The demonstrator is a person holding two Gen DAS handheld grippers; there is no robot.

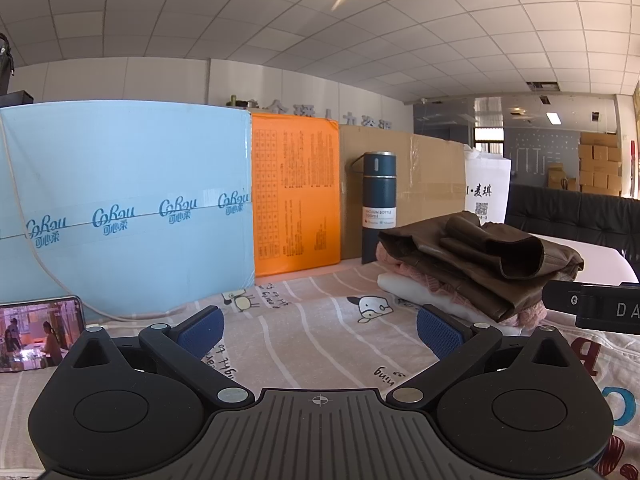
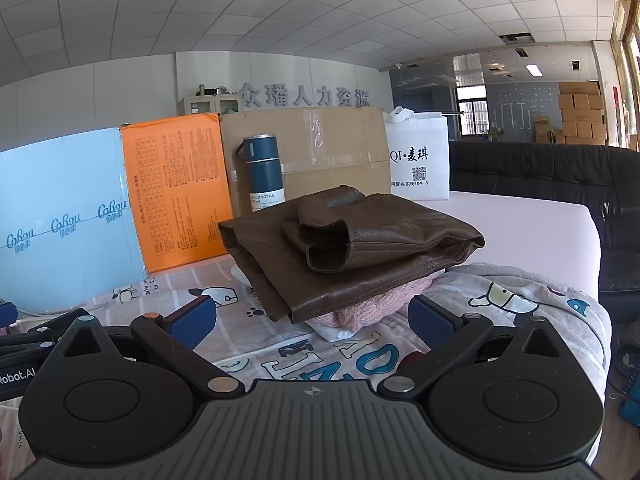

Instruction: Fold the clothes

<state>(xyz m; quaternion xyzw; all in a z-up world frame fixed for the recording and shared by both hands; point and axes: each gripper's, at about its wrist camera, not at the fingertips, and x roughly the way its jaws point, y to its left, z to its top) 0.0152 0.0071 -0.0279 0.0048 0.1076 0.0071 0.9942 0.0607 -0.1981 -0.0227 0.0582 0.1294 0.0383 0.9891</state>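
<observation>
Sitting folded on top of a small stack, the brown leather garment lies straight ahead of the right claw, just beyond its fingertips, with a pink knit and something white beneath it. From the left claw the same garment is ahead and off to the right, so the right claw is judged the nearer. Both claws are released, jaws spread wide, holding nothing. The garment's long axis runs across the right claw's line of sight, left to right; a folded sleeve on top points its open cuff back toward that claw. The stack rests on a cartoon-print cloth covering the worktop, with a blue vacuum bottle standing behind it.
</observation>
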